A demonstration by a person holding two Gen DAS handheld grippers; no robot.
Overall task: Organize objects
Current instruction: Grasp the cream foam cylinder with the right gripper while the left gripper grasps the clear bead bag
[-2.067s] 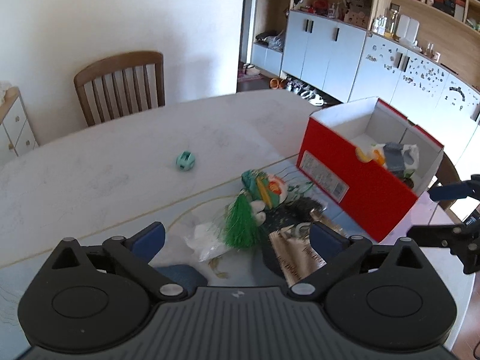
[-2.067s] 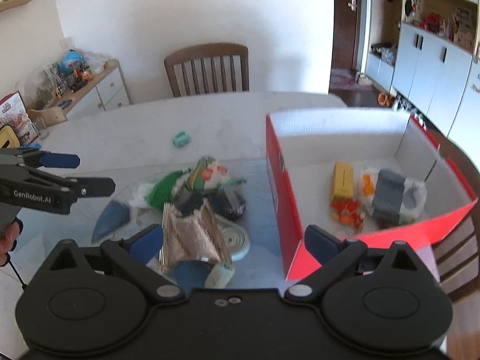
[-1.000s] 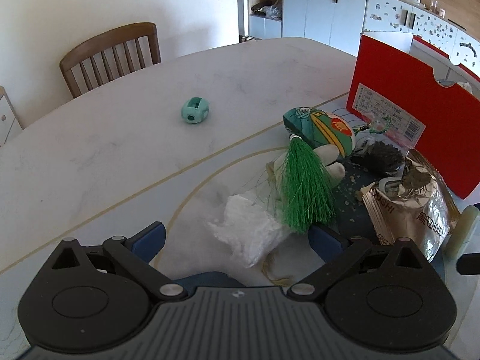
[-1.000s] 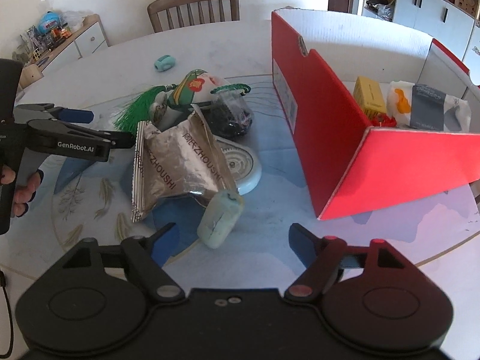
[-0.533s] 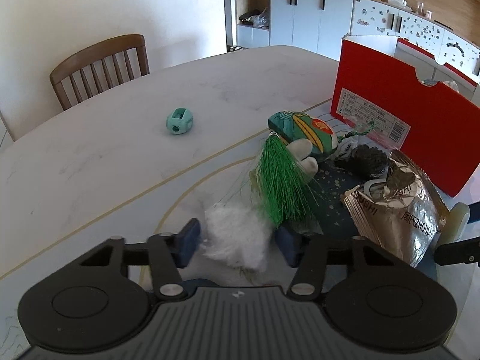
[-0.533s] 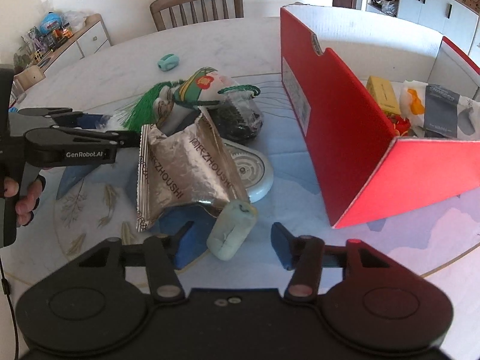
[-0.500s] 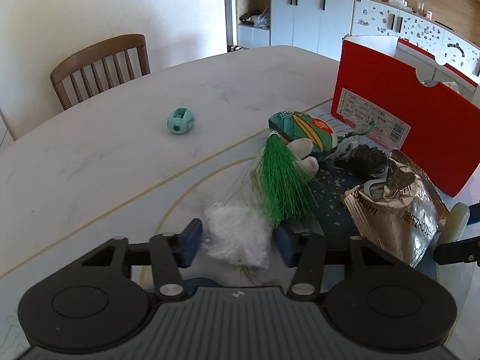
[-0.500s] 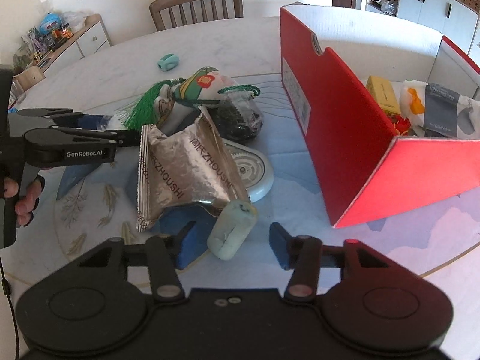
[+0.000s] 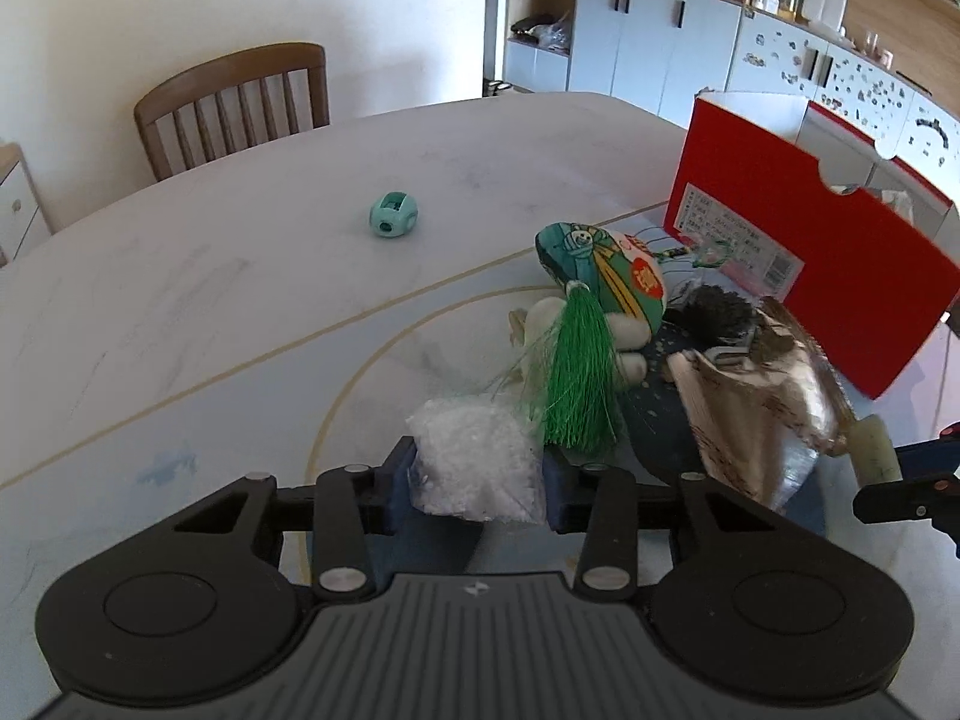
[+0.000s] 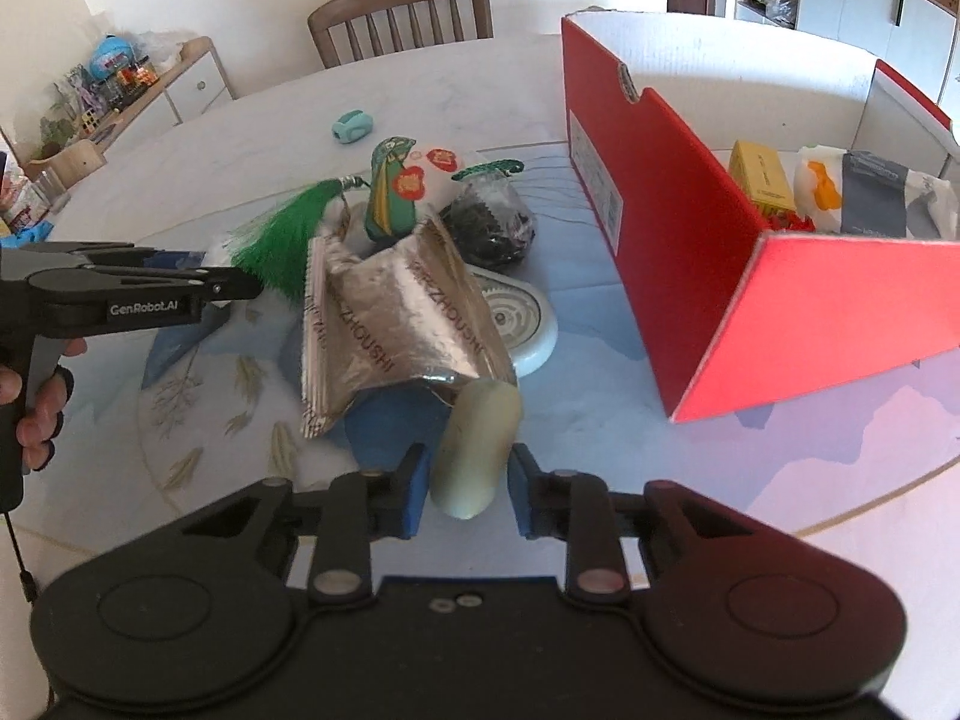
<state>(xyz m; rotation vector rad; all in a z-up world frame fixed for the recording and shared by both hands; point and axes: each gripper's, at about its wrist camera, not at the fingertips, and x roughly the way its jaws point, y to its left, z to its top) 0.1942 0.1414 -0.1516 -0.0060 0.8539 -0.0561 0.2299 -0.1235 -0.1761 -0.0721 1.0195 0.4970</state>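
My left gripper [image 9: 477, 480] is shut on a crumpled white plastic bag [image 9: 474, 459] at the near edge of a pile on the table. My right gripper [image 10: 468, 483] is shut on a pale green cylinder [image 10: 477, 450] lying at the front of the same pile. The pile holds a silver foil snack bag [image 10: 396, 324], a green tassel [image 9: 576, 372] tied to a printed pouch [image 9: 606, 264], a dark bag [image 10: 495, 228] and a round white disc [image 10: 522, 324]. A red box [image 10: 654, 192] stands to the right with several items inside.
A small teal sharpener [image 9: 393, 213] lies alone farther back on the white table [image 9: 180, 288]. A wooden chair [image 9: 234, 102] stands behind the table. White cabinets [image 9: 654, 54] line the far wall. The left gripper also shows in the right wrist view [image 10: 240, 285].
Both grippers moved down to the pile and closed from open: the left onto the white plastic bag, the right onto the pale green cylinder.
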